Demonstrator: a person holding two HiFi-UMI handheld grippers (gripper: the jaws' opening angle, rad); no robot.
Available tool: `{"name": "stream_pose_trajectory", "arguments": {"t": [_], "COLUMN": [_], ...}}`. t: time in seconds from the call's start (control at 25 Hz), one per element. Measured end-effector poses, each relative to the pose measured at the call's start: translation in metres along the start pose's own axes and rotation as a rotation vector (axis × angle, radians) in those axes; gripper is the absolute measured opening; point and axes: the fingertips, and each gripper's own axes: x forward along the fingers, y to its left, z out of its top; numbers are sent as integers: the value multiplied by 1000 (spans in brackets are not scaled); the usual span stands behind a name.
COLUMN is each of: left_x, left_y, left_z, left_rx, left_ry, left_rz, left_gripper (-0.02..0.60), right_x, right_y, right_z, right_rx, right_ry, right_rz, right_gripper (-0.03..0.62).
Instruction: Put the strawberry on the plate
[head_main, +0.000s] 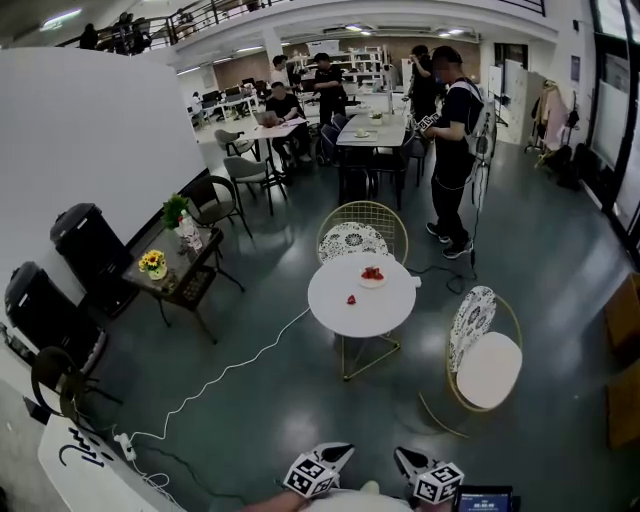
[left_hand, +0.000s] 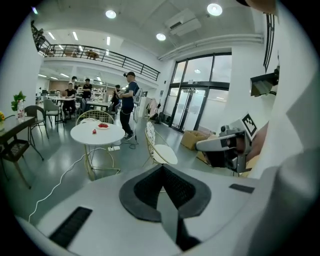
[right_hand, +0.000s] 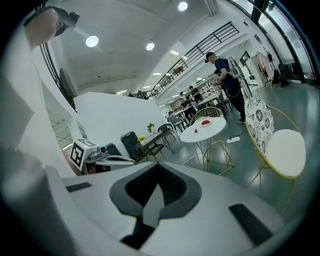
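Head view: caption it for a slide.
Left gripper and right gripper, shut, far from the white table where a strawberry lies beside the plate.

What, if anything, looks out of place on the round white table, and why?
One strawberry lies loose on the bare top of the round white table, apart from the plate, which holds red fruit. It looks stray beside that plate. Nothing seems spilled or damaged.

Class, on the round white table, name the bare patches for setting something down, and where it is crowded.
Table: bare along the near edge, in front of the strawberry, and on the left side. Crowded only at the far edge, where the plate sits.
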Motion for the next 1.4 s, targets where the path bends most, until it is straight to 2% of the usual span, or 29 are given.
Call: {"name": "stream_pose_trajectory", "arguments": {"t": [0.32, 0.6, 0.92, 1.4], "left_x": [-26, -29, -22, -12], "left_y": [20, 18, 18, 17], "left_z": [-4, -3, 0, 13], "left_rx": [-29, -48, -94, -69], "left_ry": [-24, -41, -34, -36], "left_rz": [94, 114, 103, 66], "left_gripper": [5, 5, 5, 5], "right_x": [16, 19, 18, 14], "right_y": [13, 17, 15, 3], "right_z": [7, 13, 18, 23], "right_rx": [-60, -94, -99, -75], "right_ry": [12, 28, 38, 3], "right_rz": [18, 34, 52, 25], "right_gripper": [5, 5, 5, 5]}}
